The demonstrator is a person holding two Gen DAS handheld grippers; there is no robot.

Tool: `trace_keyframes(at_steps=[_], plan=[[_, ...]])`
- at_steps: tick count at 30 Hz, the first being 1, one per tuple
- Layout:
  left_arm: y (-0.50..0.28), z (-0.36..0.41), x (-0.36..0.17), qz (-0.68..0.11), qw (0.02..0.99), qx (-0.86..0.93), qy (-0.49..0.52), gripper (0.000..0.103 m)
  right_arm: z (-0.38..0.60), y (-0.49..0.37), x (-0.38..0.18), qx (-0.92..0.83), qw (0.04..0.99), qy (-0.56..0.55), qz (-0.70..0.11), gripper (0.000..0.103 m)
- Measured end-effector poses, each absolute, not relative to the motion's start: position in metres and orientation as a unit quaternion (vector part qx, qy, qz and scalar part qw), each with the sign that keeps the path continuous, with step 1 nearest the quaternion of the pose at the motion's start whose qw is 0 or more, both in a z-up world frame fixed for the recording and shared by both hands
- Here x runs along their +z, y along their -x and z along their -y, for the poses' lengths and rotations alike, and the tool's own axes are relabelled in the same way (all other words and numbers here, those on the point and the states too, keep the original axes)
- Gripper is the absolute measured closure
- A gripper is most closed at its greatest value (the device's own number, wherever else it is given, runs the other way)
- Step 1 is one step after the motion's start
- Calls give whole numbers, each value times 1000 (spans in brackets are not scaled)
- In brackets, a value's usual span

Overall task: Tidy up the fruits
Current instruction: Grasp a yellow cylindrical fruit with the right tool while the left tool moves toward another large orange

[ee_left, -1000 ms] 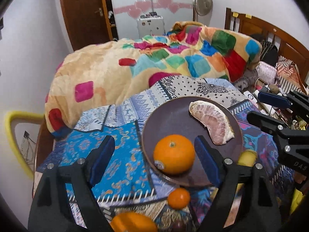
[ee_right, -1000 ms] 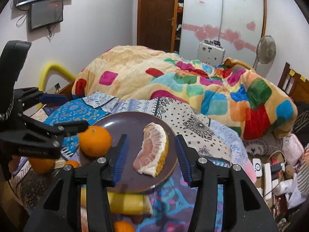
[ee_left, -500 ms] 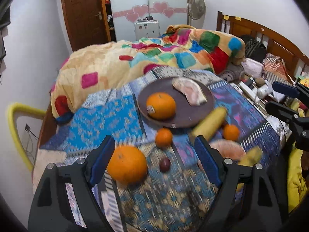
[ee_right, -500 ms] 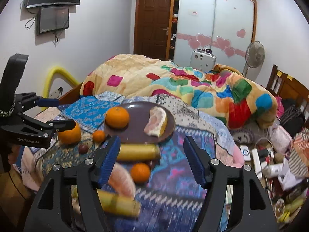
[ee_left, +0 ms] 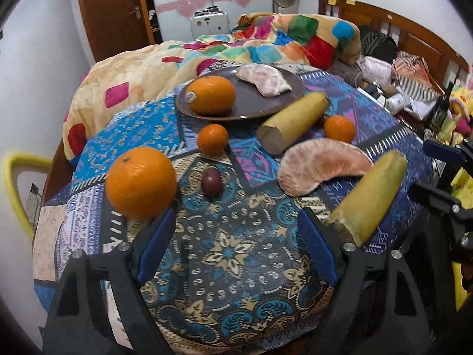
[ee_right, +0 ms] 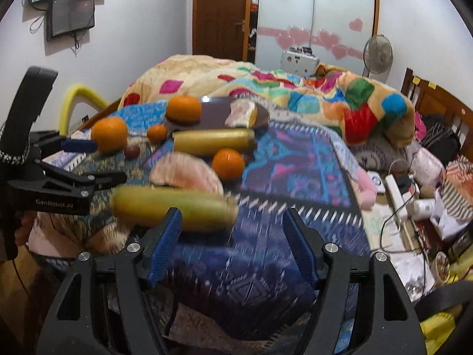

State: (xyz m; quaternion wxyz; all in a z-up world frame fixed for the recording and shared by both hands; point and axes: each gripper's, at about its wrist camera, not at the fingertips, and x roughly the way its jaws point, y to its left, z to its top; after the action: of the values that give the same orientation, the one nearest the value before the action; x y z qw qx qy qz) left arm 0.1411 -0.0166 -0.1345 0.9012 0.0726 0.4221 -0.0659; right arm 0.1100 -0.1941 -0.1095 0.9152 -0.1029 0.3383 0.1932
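Both grippers, left (ee_left: pixel 236 245) and right (ee_right: pixel 232 244), open and empty, near the plate (ee_left: pixel 245 109); orange (ee_left: pixel 211 94) and pomelo slice (ee_left: pixel 264 81) on plate.

Four oranges show: two large ones, one (ee_left: pixel 211 94) on the brown plate (ee_left: pixel 254 109) and one (ee_left: pixel 141 182) near left on the surface, and two small ones, (ee_left: pixel 212 138) and (ee_left: pixel 339 128). There are two pomelo segments, (ee_left: pixel 264 82) and (ee_left: pixel 322 165), and two yellow-green stalk pieces, (ee_left: pixel 292 122) and (ee_left: pixel 369 198). One small dark fruit (ee_left: pixel 211 180) and that one plate complete the count.
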Motion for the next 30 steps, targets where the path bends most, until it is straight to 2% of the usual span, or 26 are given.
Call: trace_keyframes(at_steps=[12,24,30], plan=[[-135,38,-141,-417,902,-91,-61,18,206,-122,-128,165,914,95,-359,34],[-136,98,-146,-407,901,-139,-57,19,221,-146,-118,125,920,109,-355,34],[-134,94,-141,-396,907,-134,-46,19,225,-150,-106,134,920,99,-355,34]])
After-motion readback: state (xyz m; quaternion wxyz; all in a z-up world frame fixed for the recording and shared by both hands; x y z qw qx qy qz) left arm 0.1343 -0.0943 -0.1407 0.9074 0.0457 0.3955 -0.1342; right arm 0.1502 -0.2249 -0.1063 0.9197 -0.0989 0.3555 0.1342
